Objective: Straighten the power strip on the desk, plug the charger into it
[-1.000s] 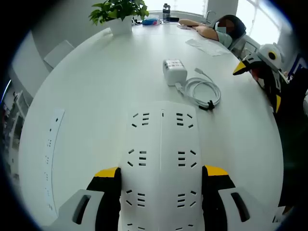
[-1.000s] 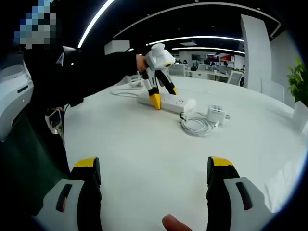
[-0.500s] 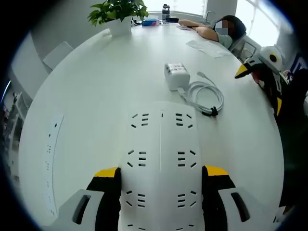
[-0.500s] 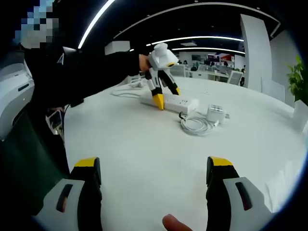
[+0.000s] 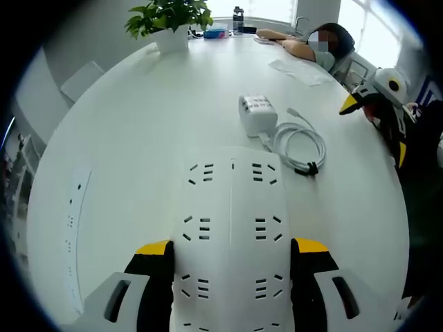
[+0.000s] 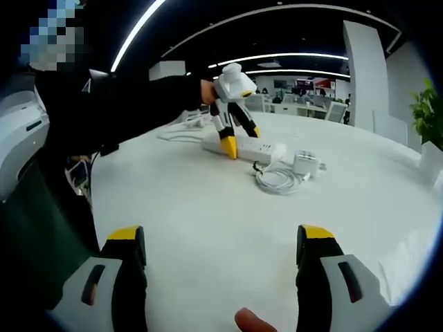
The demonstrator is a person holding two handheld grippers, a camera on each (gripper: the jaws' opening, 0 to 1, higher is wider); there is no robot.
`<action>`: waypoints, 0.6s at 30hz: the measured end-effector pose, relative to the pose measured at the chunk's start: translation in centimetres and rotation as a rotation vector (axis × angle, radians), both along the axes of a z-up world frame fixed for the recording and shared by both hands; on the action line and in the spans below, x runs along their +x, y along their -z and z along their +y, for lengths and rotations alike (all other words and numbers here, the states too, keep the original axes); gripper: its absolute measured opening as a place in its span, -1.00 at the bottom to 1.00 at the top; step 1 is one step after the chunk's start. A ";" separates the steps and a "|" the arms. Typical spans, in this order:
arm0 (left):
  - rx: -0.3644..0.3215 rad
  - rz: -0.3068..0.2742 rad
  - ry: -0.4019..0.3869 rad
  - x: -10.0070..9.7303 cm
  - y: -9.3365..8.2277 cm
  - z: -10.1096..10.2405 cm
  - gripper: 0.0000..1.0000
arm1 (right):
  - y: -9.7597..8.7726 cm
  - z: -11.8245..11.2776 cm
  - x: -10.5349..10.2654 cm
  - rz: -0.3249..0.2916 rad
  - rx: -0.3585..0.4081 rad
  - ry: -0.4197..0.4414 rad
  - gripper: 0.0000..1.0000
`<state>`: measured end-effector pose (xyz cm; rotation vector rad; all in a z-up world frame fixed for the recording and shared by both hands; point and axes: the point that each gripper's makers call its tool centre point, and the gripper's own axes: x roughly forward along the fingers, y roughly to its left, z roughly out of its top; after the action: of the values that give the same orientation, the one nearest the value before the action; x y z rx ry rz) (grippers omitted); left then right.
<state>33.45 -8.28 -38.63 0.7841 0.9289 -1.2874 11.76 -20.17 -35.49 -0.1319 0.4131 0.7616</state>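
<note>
The white power strip [image 5: 232,228] lies flat on the white table, and my left gripper [image 5: 232,246] is shut on it, one jaw on each long side. In the right gripper view, that left gripper [image 6: 232,114] presses down on the power strip [image 6: 257,147]. Beyond the strip's far end sits the white cube charger [image 5: 257,114] with its coiled white cable [image 5: 302,146]; they appear as the charger [image 6: 304,163] and cable [image 6: 277,178] further off. My right gripper [image 6: 220,238] hovers open over bare table, with nothing between its jaws. It also appears at the table's right edge [image 5: 377,97].
A potted plant [image 5: 170,19] stands at the table's far end, and a person [image 5: 315,43] leans on the table there beside papers [image 5: 299,68]. The strip's cord [image 6: 178,133] trails away behind it. A dark sleeve [image 6: 131,104] holds the left gripper.
The left gripper has slid the power strip a little closer to the charger. The right gripper stays open and has barely shifted.
</note>
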 end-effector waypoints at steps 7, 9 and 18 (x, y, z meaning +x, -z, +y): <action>-0.003 0.001 0.000 0.3 0.0 -0.5 0.37 | -0.3 -0.7 0.2 -0.006 0.008 0.025 0.72; -0.004 0.000 0.000 0.3 0.0 -0.6 0.37 | -0.3 -0.8 0.1 -0.004 0.007 0.024 0.72; -0.003 0.000 -0.002 0.3 0.0 -1.2 0.37 | -0.1 -0.8 -0.1 0.000 0.012 0.026 0.72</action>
<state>33.71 -9.50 -38.67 0.7814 0.9272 -1.2866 11.61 -20.93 -35.40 -0.1149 0.4096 0.7387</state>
